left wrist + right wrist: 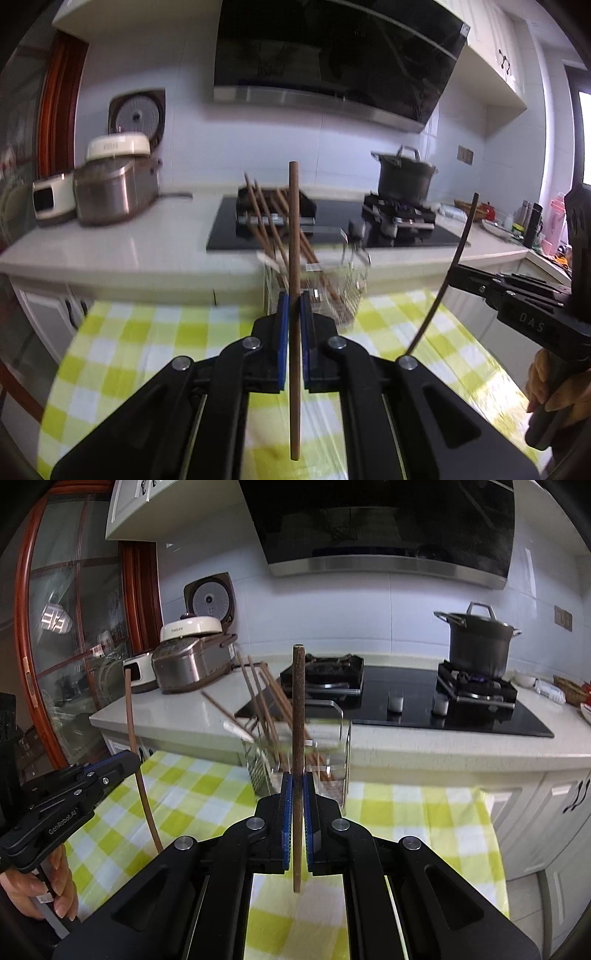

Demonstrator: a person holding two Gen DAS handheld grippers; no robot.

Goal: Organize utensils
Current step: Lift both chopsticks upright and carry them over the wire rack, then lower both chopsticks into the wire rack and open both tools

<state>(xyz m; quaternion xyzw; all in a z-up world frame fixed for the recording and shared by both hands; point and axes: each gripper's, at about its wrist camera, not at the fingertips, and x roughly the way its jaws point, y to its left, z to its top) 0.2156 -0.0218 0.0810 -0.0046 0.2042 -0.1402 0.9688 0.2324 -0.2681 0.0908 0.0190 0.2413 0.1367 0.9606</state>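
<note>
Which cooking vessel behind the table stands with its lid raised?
The rice cooker at the counter's left end; its lid stands up, while the dark stockpot stays covered.

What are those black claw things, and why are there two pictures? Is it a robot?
No robot. A person holds two black squeeze-tools, one in each hand, and each has a little camera looking along its claws. One picture is from the left gripper, the other from the right gripper. Each is pinched shut on one brown chopstick, standing upright: the left chopstick and the right chopstick. You can spot the person's hand too. Below is a table with a green checked cloth. On it stands a wire holder with more chopsticks inside.
</note>
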